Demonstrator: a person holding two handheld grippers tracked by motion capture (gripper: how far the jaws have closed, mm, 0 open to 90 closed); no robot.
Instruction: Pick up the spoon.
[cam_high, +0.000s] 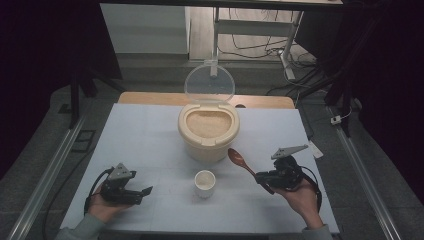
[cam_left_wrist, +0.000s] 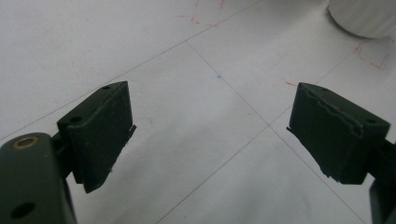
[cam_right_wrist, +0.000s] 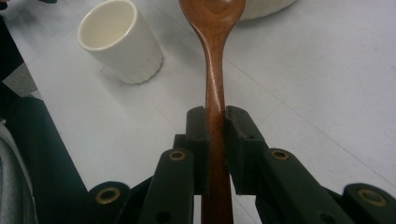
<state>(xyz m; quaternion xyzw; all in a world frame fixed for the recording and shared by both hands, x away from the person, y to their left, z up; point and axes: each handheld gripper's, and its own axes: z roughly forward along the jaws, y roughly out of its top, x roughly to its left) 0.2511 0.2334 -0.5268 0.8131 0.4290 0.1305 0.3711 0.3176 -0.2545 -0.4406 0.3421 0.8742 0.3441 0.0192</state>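
Observation:
A brown wooden spoon (cam_high: 240, 161) (cam_right_wrist: 215, 65) is clamped by its handle in my right gripper (cam_high: 263, 178) (cam_right_wrist: 215, 116), its bowl pointing up and left toward the rice container (cam_high: 208, 131). The cream container holds rice, and its clear lid (cam_high: 209, 82) stands raised behind it. A small white cup (cam_high: 204, 183) (cam_right_wrist: 120, 39) stands upright and looks empty, in front of the container and left of the spoon. My left gripper (cam_high: 141, 194) (cam_left_wrist: 210, 135) rests low at the table's front left, jaws wide open over bare tabletop with nothing between them.
The white table (cam_high: 150, 140) carries thin grid lines and small red marks. A wooden board edge (cam_high: 150, 98) lies along the back. Metal rails (cam_high: 55, 165) flank both sides. Cables lie on the floor beyond the table.

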